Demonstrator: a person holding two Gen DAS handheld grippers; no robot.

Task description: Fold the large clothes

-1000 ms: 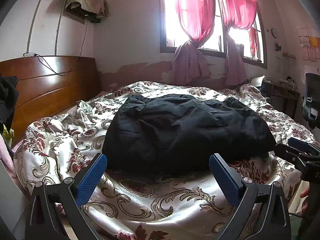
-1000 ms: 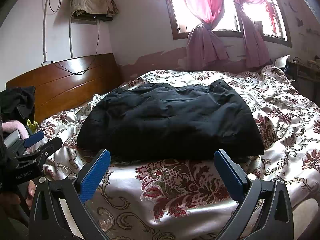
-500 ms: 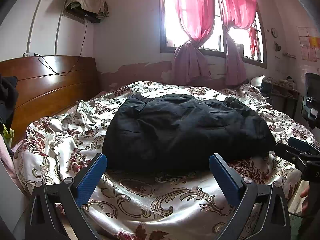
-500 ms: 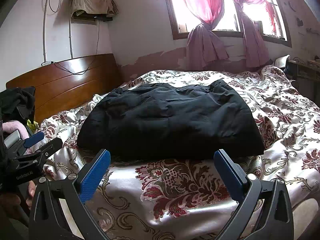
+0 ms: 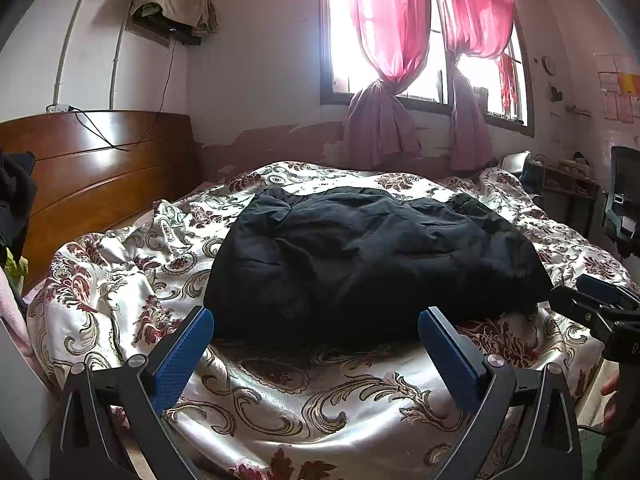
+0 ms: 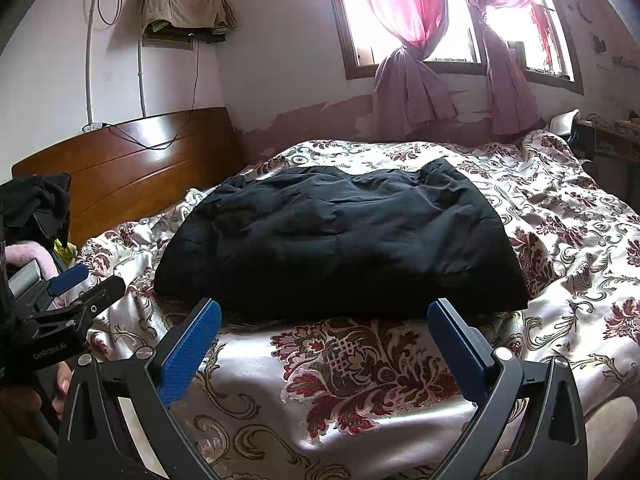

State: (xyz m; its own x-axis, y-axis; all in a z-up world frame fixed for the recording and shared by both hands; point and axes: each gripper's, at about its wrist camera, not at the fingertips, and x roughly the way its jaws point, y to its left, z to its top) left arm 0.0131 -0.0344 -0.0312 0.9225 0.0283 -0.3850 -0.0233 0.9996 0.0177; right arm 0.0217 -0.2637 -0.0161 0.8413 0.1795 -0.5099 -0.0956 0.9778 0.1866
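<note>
A black padded jacket [image 5: 372,256] lies folded into a rough rectangle in the middle of a bed covered by a floral bedspread [image 5: 280,384], its near edge facing both tools. The left gripper [image 5: 316,344] is held above the bedspread just short of that edge, jaws spread wide and holding nothing. The right gripper [image 6: 324,338] is likewise released, jaws apart, poised before the jacket's near edge without touching it. A wooden headboard [image 6: 128,168] stands to the left; pink curtains [image 5: 400,40] hang at the window behind.
</note>
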